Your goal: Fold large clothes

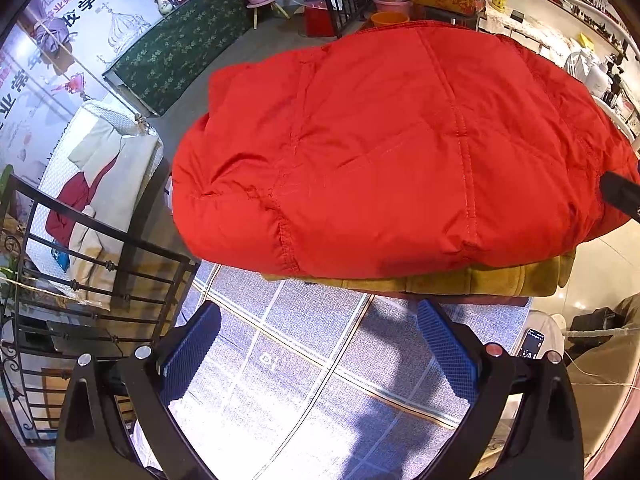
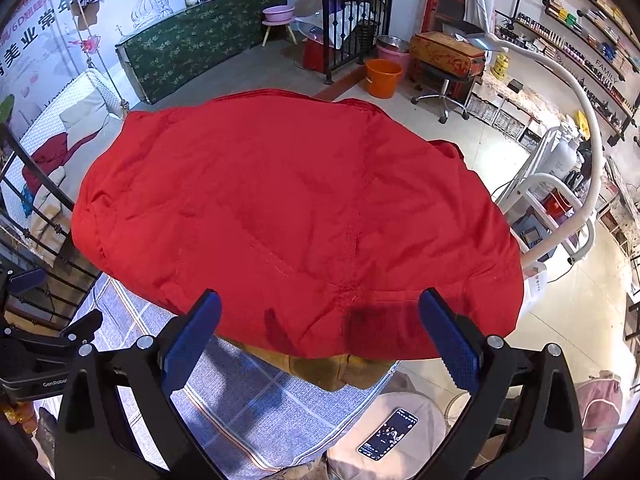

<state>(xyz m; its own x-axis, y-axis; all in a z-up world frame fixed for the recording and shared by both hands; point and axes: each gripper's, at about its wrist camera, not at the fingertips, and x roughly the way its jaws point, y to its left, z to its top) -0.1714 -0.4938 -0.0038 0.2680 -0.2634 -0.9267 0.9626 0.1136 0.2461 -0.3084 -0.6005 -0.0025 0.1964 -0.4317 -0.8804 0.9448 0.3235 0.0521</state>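
You are working over a table covered in a blue checked cloth (image 1: 304,344), in a shop-like room with a tiled floor. The folded red padded jacket (image 1: 400,152) lies on the far part of that cloth, puffed up, stacked on a mustard-coloured garment (image 1: 480,280) whose near edge peeks out beneath it. Your left gripper (image 1: 318,350) hangs over bare cloth just near of the jacket, fingers spread wide and holding nothing. Your right gripper (image 2: 320,344) is likewise wide apart and empty, its tips over the jacket's near hem. A black iron railing (image 1: 100,276) stands close on the left. On the right, a white lamp arm (image 2: 576,120) curves beside the table. A phone (image 2: 387,434) rests on a stool by the near right corner. An orange bucket (image 2: 383,77) stands on the floor beyond the jacket's far edge.
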